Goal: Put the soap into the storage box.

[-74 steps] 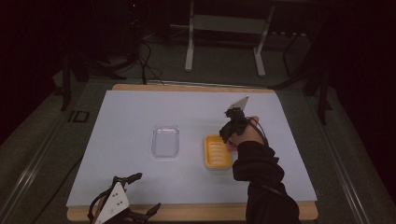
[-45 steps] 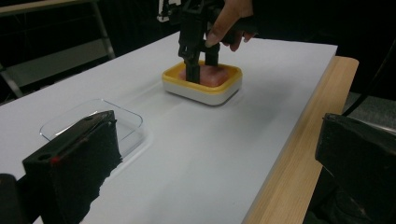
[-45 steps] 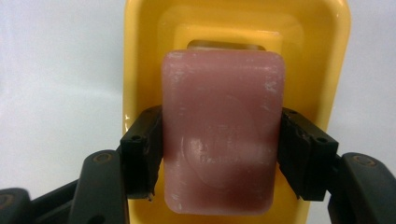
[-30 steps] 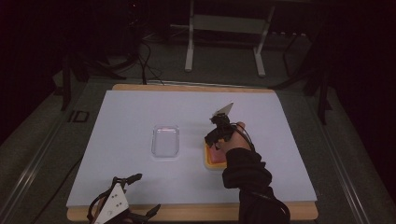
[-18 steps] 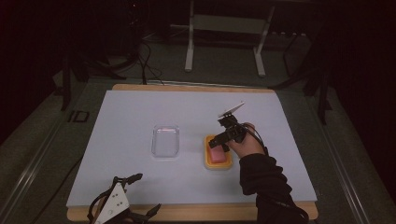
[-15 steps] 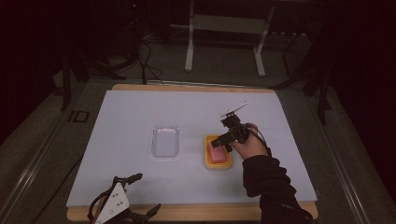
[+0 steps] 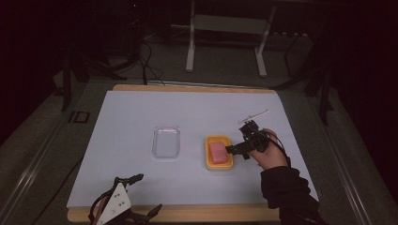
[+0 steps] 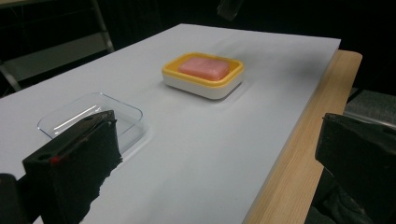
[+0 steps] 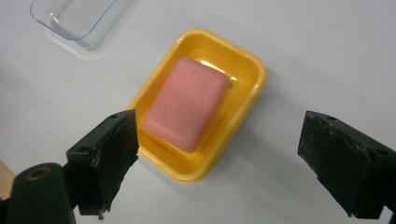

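One pink soap bar [image 9: 187, 103] in one yellow plastic dish [image 9: 243, 100] and one clear plastic tray [image 7: 166, 141] lie mid-table on a white sheet [image 7: 141, 112] in a dark room, the soap just beside the right hand-held gripper [image 7: 240, 147], its jaws just opened wide and empty, the left hand-held gripper [image 7: 141, 194] gaping at the near edge.

A pink soap bar [image 9: 187, 103] lies in a dish [image 9: 243, 95] that is yellow inside with a white outer wall. Left of the dish sits a clear, colourless tray [image 7: 166, 141]. Both rest on a plain white sheet [image 7: 141, 112] edged by pale wood [image 8: 299, 154]. The gripper jaws are black.
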Tool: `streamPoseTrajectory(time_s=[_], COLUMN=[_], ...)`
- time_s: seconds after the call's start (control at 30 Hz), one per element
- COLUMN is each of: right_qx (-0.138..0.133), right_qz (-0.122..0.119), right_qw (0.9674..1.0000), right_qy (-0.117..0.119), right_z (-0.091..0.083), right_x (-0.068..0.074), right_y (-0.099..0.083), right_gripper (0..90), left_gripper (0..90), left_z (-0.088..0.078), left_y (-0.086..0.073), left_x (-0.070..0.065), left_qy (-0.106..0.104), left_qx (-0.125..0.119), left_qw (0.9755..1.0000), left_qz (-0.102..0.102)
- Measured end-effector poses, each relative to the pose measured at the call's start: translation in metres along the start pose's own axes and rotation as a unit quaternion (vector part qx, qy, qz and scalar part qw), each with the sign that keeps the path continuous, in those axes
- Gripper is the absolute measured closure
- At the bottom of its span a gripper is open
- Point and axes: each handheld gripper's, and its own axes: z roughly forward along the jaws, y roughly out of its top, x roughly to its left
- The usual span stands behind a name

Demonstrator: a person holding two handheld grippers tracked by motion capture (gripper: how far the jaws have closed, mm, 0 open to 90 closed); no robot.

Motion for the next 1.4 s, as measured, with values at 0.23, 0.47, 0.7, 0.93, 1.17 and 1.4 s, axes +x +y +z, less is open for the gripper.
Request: streamPoseTrajectory(time_s=[0.23, 0.47, 0.7, 0.93, 1.17, 1.4], right_qx=[-0.026, -0.040, -0.073, -0.075, -0.080, -0.082], right_qz=[-0.012, -0.011, -0.024, -0.044, -0.052, -0.062], right_qw=[0.9995, 0.9991, 0.9969, 0.9960, 0.9950, 0.9941], right_qy=[-0.010, -0.011, -0.015, -0.021, -0.029, -0.034], right_z=[-0.012, -0.019, -0.026, -0.019, -0.016, -0.015], right_x=[-0.015, -0.027, -0.036, -0.040, -0.042, -0.049], right_y=[-0.023, -0.046, -0.075, -0.096, -0.111, -0.129], right_gripper=[13.6, 14.1, 14.0, 13.6, 13.3, 13.3], left_gripper=[0.2, 0.3, 0.2, 0.3, 0.3, 0.3], left_z=[0.000, 0.001, 0.001, 0.001, 0.001, 0.001], left_y=[0.000, 0.000, 0.000, 0.000, 0.000, 0.000], left_x=[0.000, 0.000, 0.000, 0.000, 0.000, -0.001], left_qy=[0.001, 0.001, 0.001, 0.001, 0.001, 0.000], left_qx=[0.000, 0.003, 0.002, 0.003, 0.003, 0.004], left_qw=[1.0000, 1.0000, 1.0000, 1.0000, 1.0000, 1.0000], left_qz=[0.000, 0.002, 0.002, 0.001, 0.002, 0.002])
